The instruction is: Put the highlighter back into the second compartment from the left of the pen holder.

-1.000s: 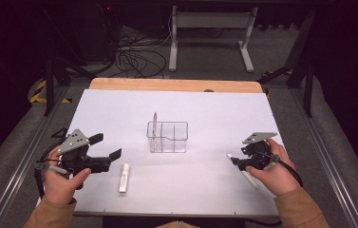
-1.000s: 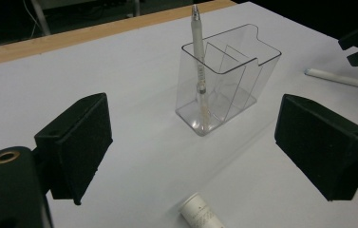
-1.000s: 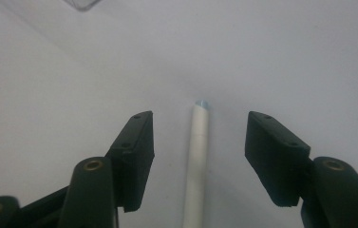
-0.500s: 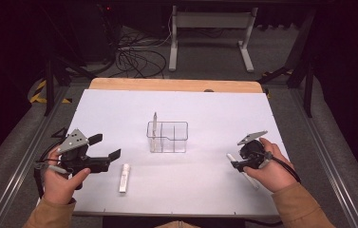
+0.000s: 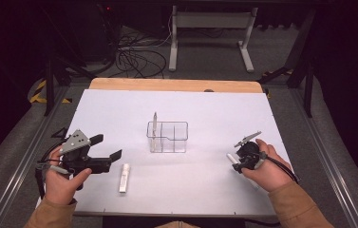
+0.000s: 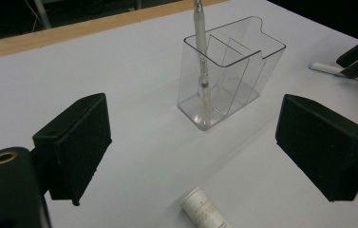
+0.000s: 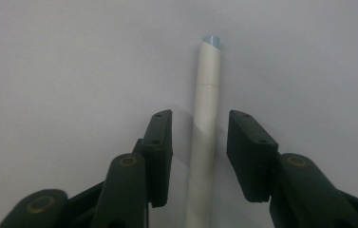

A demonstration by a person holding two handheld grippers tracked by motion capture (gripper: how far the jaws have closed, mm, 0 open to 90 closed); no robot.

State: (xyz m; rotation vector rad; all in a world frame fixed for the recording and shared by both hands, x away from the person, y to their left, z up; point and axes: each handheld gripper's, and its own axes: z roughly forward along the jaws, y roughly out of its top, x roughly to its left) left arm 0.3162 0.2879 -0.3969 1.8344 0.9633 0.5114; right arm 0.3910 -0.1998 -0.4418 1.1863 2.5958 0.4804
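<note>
1. Table point(image 5: 205, 190) first: its white top is smooth and slippery, so a round pen can roll away from the fingers if it gets a bump.

2. Clear holder point(image 5: 167, 137) next: it stands well apart from the right gripper point(image 5: 241, 157), out past its fingertips, with one pen point(image 5: 154, 129) already standing in its end slot. The holder looks light (thin clear plastic), so a poke from a pen tip could push it along or tip it over.

3. Left gripper point(image 6: 191, 142): its fingers are spread wide with nothing between them. A short white tube point(image 6: 205, 211) lies just below and between its fingers. A quick move here could knock that tube away.

4. Right gripper again: its jaws have just been closing, and the white pen point(image 7: 205, 123) lies between them. In the right gripper view I can see a small gap on each side, so the pads point(image 7: 160, 142) are not squeezing the pen yet.

5. White pen, the smallest thing: it sits closer to the left pad than the right one. That pad might touch first and roll the pen sideways, or pinch it crooked, and then it might droop or slip out when lifted.
</note>
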